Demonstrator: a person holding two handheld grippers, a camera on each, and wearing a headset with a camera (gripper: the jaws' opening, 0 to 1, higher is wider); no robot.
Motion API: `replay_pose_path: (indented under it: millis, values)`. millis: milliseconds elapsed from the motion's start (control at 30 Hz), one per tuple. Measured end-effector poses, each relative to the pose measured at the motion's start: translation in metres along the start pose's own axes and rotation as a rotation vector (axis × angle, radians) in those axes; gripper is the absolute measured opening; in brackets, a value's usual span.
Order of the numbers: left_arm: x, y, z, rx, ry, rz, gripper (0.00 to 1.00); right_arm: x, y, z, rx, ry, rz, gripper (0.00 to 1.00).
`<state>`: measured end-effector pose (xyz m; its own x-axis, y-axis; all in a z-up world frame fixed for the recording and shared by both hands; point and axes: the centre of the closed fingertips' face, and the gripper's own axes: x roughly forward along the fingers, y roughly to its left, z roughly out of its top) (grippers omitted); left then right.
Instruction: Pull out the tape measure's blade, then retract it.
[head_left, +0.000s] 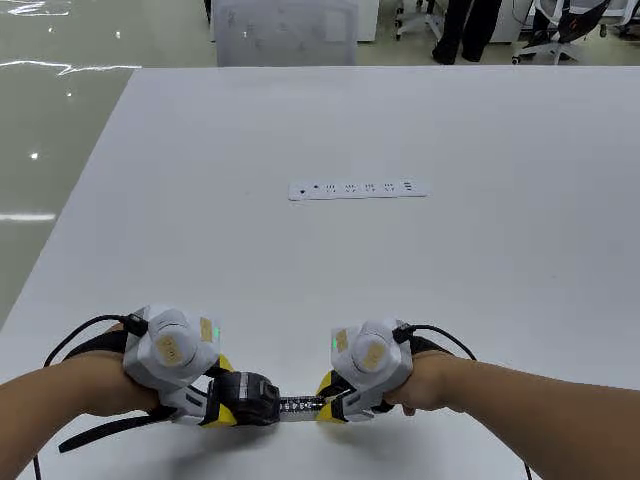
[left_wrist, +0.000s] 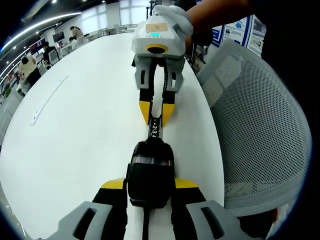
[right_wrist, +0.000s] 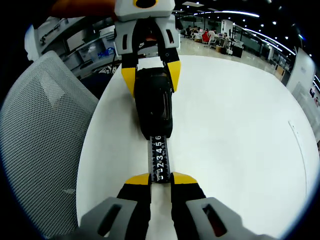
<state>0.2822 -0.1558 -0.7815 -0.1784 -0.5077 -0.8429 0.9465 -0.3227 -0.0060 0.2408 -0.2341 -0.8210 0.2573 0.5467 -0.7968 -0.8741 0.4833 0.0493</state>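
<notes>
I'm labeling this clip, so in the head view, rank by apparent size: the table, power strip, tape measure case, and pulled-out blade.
1. The table.
2 and 3. The power strip and tape measure case: too close to rank; strip longer, case bulkier and nearer.
4. The blade, a short exposed stretch.

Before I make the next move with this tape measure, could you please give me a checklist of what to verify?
1. Case held: ok, the left gripper clamps the tape measure case from both sides.
2. Blade end held: ok, the right gripper pinches the blade at its tip.
3. Blade straight: ok, it runs flat and untwisted between the grippers.
4. Length out: ok, a short stretch, marked to 6.
5. Blade lock: cannot tell.
6. Room to move: ok, the power strip lies well away on the table.
</notes>
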Motion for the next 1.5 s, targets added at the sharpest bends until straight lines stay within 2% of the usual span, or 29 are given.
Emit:
replay_pose_path:
  millis: [1500]
  values:
    - [0.001,-0.001,-0.001,-0.012,0.001,0.012,0.30,-0.014,-0.002,-0.020,0.007,0.022,-0.005,0.12]
